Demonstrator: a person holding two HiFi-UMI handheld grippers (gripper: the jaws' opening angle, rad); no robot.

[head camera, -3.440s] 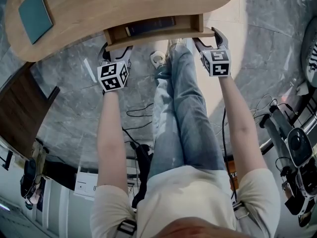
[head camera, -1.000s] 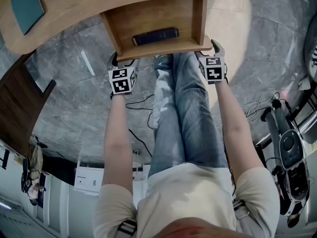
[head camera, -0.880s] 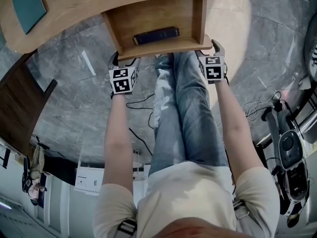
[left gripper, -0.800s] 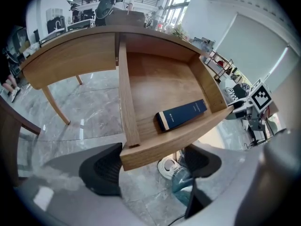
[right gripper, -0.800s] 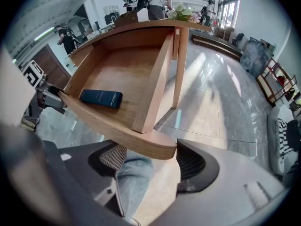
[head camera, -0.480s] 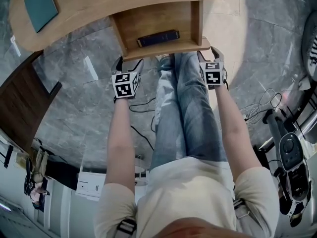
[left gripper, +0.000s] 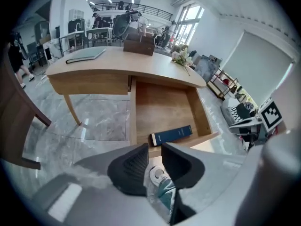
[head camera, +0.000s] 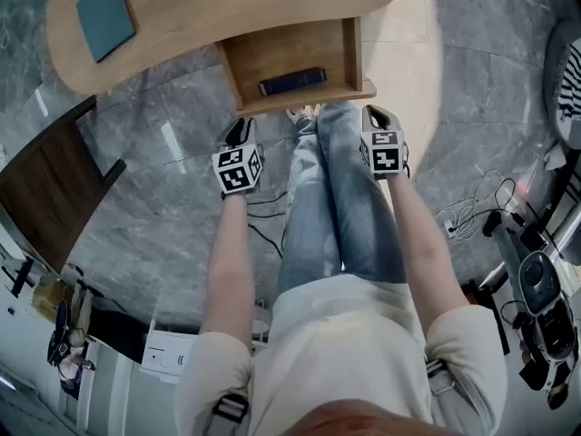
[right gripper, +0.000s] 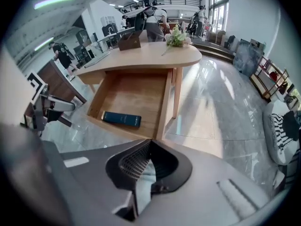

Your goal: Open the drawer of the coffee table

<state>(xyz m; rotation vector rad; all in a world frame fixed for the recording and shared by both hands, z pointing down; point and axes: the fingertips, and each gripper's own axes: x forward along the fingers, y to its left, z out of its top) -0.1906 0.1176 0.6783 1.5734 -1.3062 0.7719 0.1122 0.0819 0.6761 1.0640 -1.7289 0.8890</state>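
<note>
Evidently finished: drawer (head camera: pixel 281 57) at upper centre standing open from table (head camera: pixel 209 7), holding one dark book (head camera: pixel 292 81) near its front edge. Left gripper (head camera: pixel 239 133) just below, clear of it, jaws just narrowed to a slim gap, nothing between; right gripper (head camera: pixel 375 114) closed, empty. Next, probably: plain withdrawal.

The drawer (head camera: pixel 283 51) of the coffee table (head camera: pixel 227 5) stands open

The drawer is drawn far out from under the rounded top of the table, toward the person. It is a shallow, level box with low walls, made of the same light wood as the table. A dark blue book (head camera: pixel 292 81) lies flat inside it, near the front wall. The table stands on thin wooden legs.
</note>
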